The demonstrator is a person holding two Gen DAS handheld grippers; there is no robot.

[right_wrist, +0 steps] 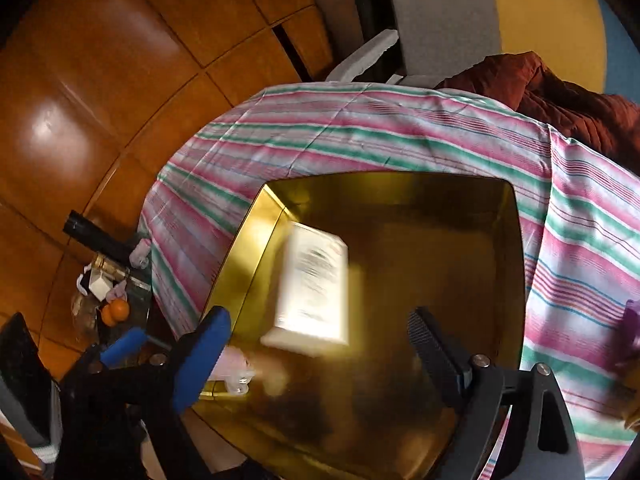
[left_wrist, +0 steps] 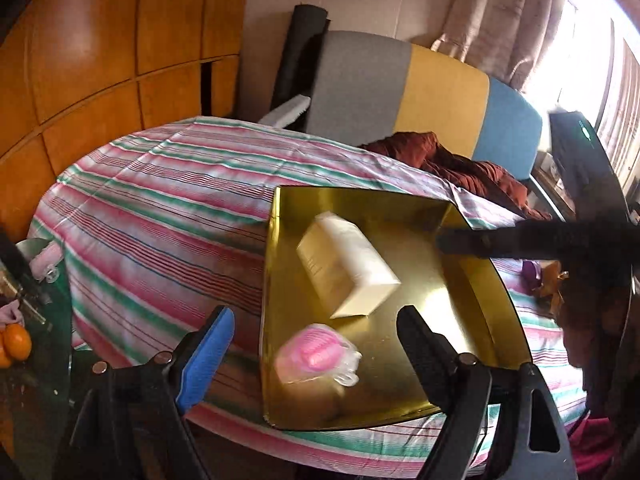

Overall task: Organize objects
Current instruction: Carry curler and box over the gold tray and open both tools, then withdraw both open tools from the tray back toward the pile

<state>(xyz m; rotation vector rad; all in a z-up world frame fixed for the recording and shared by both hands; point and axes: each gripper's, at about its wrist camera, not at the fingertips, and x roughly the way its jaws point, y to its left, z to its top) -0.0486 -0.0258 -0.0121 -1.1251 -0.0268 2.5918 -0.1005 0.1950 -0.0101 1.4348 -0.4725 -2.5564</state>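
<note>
The left gripper's [left_wrist: 316,340] fingers [left_wrist: 210,354] stand wide apart with nothing between their pads; one is blue, the other black. They hang over the near edge of a gold tray [left_wrist: 472,312], above the pink packet [left_wrist: 316,358] that lies loose in the tray's near corner, with a clear gap on either side of it. The right gripper's [right_wrist: 320,344] fingers [right_wrist: 434,348] are likewise spread wide and hold nothing; a white box [right_wrist: 312,284] shows between them but lies flat on the tray [right_wrist: 472,240] floor, touched by neither pad. In the left wrist view the box [left_wrist: 348,264] rests near the tray's middle, just beyond the packet and apart from it. In the right wrist view the packet [right_wrist: 236,368] peeks out beside the blue finger at the tray's near left corner. Both things are blurred. The tray sits on a counter covered by a striped cloth [left_wrist: 160,208] of pink, green and white. Beyond it lies a dark red garment [left_wrist: 472,168] against a grey, yellow and blue cushion [left_wrist: 440,92]. To the left a glass side table carries oranges [left_wrist: 16,342] and small clutter. A purple thing [left_wrist: 532,270] lies on the cloth to the tray's right.
</note>
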